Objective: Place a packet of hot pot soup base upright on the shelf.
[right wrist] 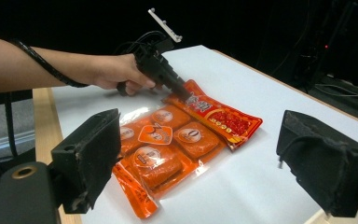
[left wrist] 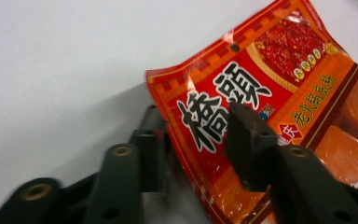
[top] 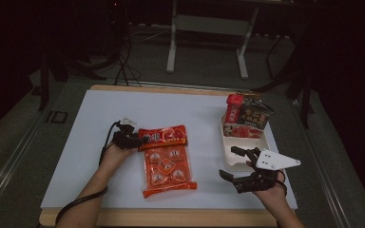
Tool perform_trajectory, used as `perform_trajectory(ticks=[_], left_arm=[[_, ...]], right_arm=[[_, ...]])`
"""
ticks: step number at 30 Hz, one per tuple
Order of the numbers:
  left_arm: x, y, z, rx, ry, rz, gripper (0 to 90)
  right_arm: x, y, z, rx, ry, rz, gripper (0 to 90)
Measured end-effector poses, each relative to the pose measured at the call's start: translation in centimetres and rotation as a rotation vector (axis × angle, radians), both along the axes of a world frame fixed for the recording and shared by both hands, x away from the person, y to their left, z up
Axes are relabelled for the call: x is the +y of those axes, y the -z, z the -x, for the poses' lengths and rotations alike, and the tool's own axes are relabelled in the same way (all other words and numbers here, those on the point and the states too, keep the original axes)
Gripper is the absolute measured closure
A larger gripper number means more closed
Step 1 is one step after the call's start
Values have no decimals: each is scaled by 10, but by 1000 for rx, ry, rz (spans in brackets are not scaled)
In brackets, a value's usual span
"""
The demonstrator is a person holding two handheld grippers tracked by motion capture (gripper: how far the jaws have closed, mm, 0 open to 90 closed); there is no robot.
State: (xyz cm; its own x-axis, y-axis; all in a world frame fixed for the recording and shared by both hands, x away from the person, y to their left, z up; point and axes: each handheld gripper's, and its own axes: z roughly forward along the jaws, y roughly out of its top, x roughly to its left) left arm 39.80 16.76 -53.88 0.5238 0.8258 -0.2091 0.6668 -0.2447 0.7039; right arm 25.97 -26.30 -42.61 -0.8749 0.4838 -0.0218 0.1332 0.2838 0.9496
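The left gripper pinches the red header corner of one orange snack packet, one jaw under the edge, one on top. Beyond its jaws lie six sealed orange portions. The right gripper has jaws spread wide, holding nothing, just before one white tray carrying two packets.

Dim room light falls from above on the white table, leaving the far floor and surroundings nearly black in the high view. Glare streaks the glossy orange packet in the right gripper view. In the left gripper view the near black jaws sit soft and out of focus, casting a grey shadow on the tabletop.
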Motion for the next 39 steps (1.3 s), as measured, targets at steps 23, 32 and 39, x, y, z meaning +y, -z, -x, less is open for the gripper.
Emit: perform_trajectory(ticks=[23,32,39], left_arm=[[-24,-29,12,-100,-46,-104,900],[-29,-51,23,-201,-5,-96,900],[-30,-68,33,-272,24,-71,900]], right_arm=[[-7,0,-5,30,-5,-45,183],[-11,-5,-6,12,52,-6,177],[-11,-7,-4,45,49,-23,133]])
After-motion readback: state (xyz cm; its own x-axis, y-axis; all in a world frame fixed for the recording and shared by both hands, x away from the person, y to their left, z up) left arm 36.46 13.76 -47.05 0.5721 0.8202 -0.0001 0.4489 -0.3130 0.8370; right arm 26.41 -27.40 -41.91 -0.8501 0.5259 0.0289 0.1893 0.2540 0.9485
